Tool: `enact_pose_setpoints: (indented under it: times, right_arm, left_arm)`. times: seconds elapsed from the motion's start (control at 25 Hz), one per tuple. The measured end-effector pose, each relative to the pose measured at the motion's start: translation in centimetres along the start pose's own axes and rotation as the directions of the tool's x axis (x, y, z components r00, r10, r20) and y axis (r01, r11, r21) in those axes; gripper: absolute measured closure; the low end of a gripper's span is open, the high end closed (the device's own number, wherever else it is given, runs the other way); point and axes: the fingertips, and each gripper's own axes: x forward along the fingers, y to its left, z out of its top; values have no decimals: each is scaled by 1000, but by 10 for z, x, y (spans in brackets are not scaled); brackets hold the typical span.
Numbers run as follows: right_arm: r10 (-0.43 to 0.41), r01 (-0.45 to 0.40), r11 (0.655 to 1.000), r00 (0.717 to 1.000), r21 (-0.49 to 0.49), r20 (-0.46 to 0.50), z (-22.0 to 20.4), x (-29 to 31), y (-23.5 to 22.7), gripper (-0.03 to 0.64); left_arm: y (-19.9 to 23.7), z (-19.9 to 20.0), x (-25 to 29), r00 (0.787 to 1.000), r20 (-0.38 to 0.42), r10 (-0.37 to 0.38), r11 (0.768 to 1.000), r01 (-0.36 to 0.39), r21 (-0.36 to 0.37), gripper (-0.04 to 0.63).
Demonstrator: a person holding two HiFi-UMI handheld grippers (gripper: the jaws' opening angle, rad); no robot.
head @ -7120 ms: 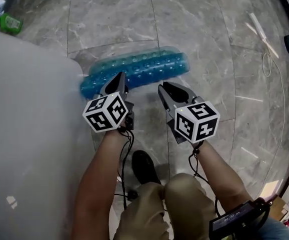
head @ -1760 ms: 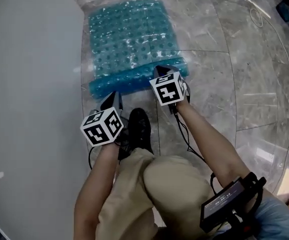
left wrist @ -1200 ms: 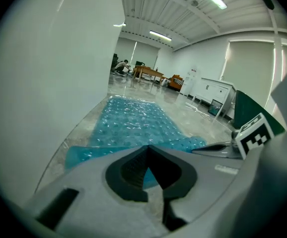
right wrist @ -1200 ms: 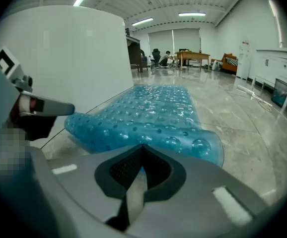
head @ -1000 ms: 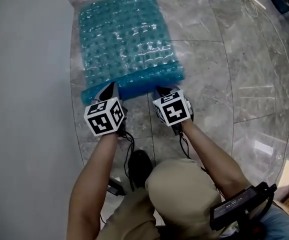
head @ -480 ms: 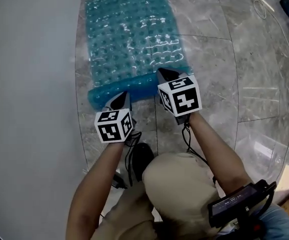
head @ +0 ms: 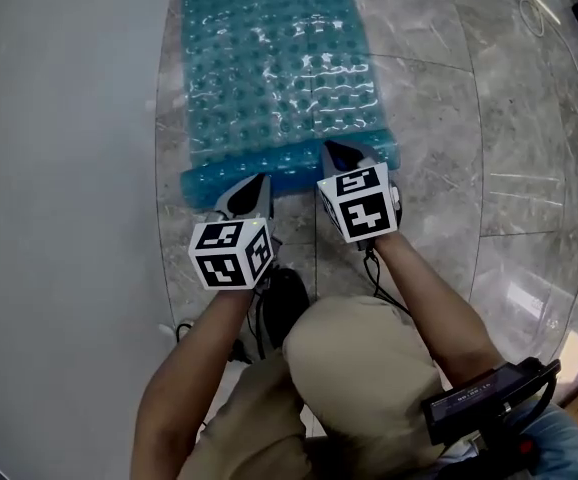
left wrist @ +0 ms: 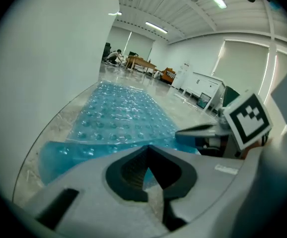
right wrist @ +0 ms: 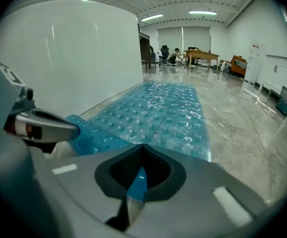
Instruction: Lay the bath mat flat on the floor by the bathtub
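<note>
Seen from above the person's head, a white bathtub (head: 59,168) fills the whole 9 o'clock side, its curved wall running from 12 to 6 o'clock. A single blue bath mat (head: 269,58), translucent and covered in bubbles, lies lengthwise on the grey marble floor (head: 489,118). Its long left edge is just beside the tub wall, with only a thin strip of floor between them. The mat's far end runs out of sight at 12 o'clock. From 1 to 5 o'clock the floor is bare and open, apart from a loop of white cable (head: 535,10) far off at 1 o'clock.

There are two claws, each carrying one black-and-white marker cube. One black shoe (head: 285,303) shows at 6 o'clock, below the claws.

The mat's near short edge lies across the middle of the view and curls up off the floor as a rolled band. The left claw (head: 254,190) meets that band near its left corner. Its jaws are pressed together, with a pale sliver of the mat's rim between them. The right claw (head: 335,154) bites the same edge nearer the right corner. Its jaws are fully closed, and blue mat shows pinched between them. The rest of the mat lies flat, stretching away from both claws towards 12 o'clock.
</note>
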Motion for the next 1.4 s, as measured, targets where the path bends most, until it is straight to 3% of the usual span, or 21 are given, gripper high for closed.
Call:
enact_pose_setpoints:
  times: [0.2, 0.44, 0.6, 0.72, 0.8, 0.92, 1.0, 1.16, 1.28, 1.4]
  right_arm:
    - [21, -21, 999, 1000, -40, -2, -25, -24, 17, 611]
    - [71, -74, 997, 994, -35, -81, -63, -44, 33, 609]
    - [158, -157, 987, 988, 43, -1, -41, -64, 46, 611]
    - [141, -143, 988, 989, 63, 39, -21, -63, 46, 609]
    - [119, -118, 991, 993, 63, -6, -26, -48, 47, 609]
    - [71, -67, 996, 995, 57, -64, -44, -23, 49, 611]
    - [40, -37, 998, 998, 60, -52, -48, -12, 46, 611]
    - [14, -10, 997, 999, 81, -51, -44, -10, 39, 611]
    - [11, -7, 998, 998, 66, -62, -42, -10, 41, 611]
    - [-16, 17, 999, 1000, 28, -26, -29, -6, 39, 611]
  left_arm:
    - [20, 9, -1, 998, 19, 67, 998, -67, 5, 589]
    - [27, -12, 3, 995, -64, 82, 997, -81, 7, 589]
    - [23, -29, 0, 992, -107, 74, 997, -70, 44, 589]
    - [22, -37, -5, 992, -111, 69, 998, -67, 20, 589]
    - [16, -46, -10, 989, -144, 47, 998, -40, 51, 589]
    - [2, -52, -35, 978, -203, -42, 990, 68, 124, 589]
    - [-3, -46, -69, 981, -179, -79, 988, 101, 118, 589]
    - [-1, -35, -132, 993, -101, -66, 998, 67, 12, 589]
    - [-1, -38, -135, 998, -52, -31, 996, 26, -88, 589]
    - [1, -32, -115, 1000, 5, -7, 998, 7, -59, 589]
